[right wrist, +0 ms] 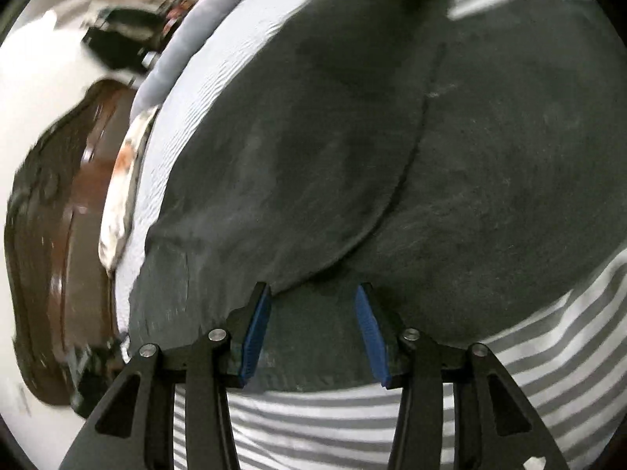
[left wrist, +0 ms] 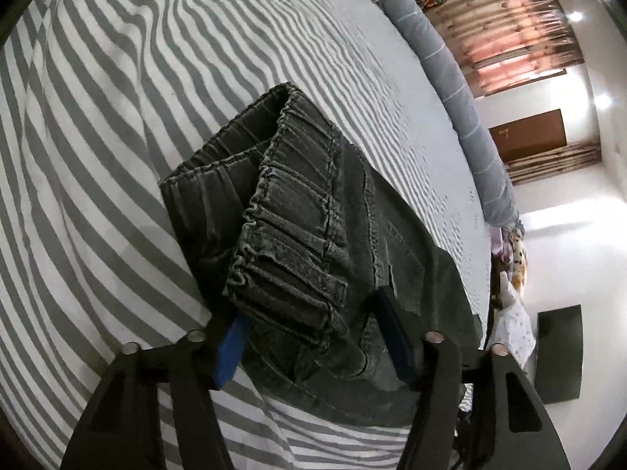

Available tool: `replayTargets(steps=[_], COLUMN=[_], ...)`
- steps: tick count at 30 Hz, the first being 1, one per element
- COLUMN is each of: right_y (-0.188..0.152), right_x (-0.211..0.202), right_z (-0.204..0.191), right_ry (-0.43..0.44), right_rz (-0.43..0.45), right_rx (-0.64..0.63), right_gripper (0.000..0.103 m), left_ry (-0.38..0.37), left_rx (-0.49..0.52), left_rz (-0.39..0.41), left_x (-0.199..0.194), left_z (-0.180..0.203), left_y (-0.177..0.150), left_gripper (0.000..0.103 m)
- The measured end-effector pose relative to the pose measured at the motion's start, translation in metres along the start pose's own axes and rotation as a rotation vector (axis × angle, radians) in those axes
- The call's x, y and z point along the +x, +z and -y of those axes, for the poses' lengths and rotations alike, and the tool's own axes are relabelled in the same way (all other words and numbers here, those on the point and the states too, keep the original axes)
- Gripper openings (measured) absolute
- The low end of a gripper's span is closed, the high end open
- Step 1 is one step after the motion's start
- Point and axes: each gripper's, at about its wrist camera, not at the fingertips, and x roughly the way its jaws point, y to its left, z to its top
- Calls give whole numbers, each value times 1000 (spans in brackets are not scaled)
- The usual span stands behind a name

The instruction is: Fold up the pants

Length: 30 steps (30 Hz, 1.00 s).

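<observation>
Both hand-held grippers, left (left wrist: 313, 337) and right (right wrist: 313, 333), gape over pants (left wrist: 290, 211); I risk pinching bedsheet (left wrist: 117, 117) too.

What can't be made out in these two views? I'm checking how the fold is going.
- Left wrist: the pants near edge is hidden behind the left gripper fingers.
- Right wrist: the pant legs' far end is cut off by the frame; the room left of the bed is motion-blurred.
</observation>
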Motion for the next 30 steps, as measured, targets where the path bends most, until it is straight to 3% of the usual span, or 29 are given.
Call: replayTargets(steps=[3, 7, 10, 16, 21, 30], right_y=[6, 18, 28, 40, 38, 11], right_x=[6, 7, 4, 6, -1, -52], right_z=[5, 9, 13, 11, 2, -30], right_ry=[11, 14, 5, -31, -70, -57], right_rz=[27, 64, 81, 82, 94, 114], right_rx=[43, 79, 82, 49, 16, -107], right_gripper=[36, 21, 16, 15, 8, 7], left_ry=[19, 20, 17, 38, 44, 37], left_rx=[38, 66, 62, 70, 82, 241], left_rz=[6, 17, 13, 2, -3, 26], left_x=[-1, 1, 3, 5, 7, -16], left_z=[3, 9, 8, 6, 7, 37], left_y=[3, 8, 11, 13, 15, 43], left_gripper=[38, 32, 29, 28, 19, 15])
